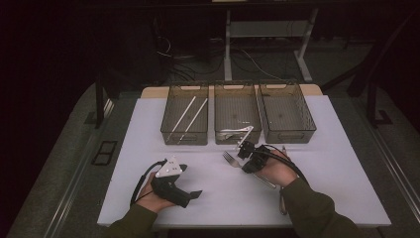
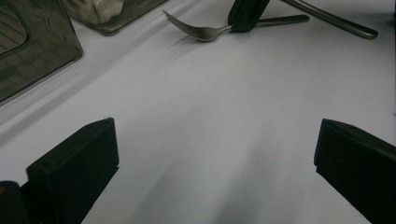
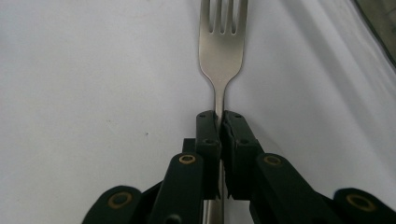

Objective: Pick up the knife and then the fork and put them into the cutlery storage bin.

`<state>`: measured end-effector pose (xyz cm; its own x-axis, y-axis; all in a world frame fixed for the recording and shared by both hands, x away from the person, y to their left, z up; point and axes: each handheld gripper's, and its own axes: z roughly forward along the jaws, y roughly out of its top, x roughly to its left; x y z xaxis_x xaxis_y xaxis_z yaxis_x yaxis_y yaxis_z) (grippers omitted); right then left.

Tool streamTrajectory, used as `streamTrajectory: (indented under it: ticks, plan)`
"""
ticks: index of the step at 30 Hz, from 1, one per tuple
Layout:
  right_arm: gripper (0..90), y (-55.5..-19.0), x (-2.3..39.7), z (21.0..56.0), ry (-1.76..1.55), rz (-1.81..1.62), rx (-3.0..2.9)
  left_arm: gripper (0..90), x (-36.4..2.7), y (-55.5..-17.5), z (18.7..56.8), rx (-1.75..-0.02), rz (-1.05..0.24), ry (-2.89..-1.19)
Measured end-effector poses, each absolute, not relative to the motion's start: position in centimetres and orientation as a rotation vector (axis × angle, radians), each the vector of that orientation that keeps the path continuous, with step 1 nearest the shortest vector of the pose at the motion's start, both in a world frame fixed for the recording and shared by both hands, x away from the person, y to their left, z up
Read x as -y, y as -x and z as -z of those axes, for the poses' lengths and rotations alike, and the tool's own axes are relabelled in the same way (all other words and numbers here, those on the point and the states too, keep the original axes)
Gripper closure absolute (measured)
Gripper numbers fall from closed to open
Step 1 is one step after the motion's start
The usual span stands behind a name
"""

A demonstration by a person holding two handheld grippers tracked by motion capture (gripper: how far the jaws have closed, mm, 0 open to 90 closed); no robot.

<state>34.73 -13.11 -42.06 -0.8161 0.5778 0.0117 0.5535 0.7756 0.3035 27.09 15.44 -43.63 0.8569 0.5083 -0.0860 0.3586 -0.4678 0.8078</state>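
Fork point(image 3: 222, 51) neck pinched in level right claw point(image 3: 219, 122)

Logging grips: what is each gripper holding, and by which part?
Right gripper clamps the fork by its handle's neck; left gripper holds nothing.

A lab: dark room; cables point(image 1: 198, 62) on floor; bare white table point(image 1: 148, 148)

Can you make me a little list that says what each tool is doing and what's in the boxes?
right tool: shut on the fork, gripping its thin neck
left tool: open, nothing between its jaws, over the white table
left box: two white sticks
middle box: something white, too small to tell
right box: looks empty
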Motion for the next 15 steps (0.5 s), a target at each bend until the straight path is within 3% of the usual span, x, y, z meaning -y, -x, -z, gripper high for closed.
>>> streamTrajectory:
  ticks: [15]
  plan:
    - [85.4,-34.5,18.4,40.0,-1.027,-0.953,-2.745,0.0,-15.7,-27.1,43.4,-0.624,-0.199,-2.068]
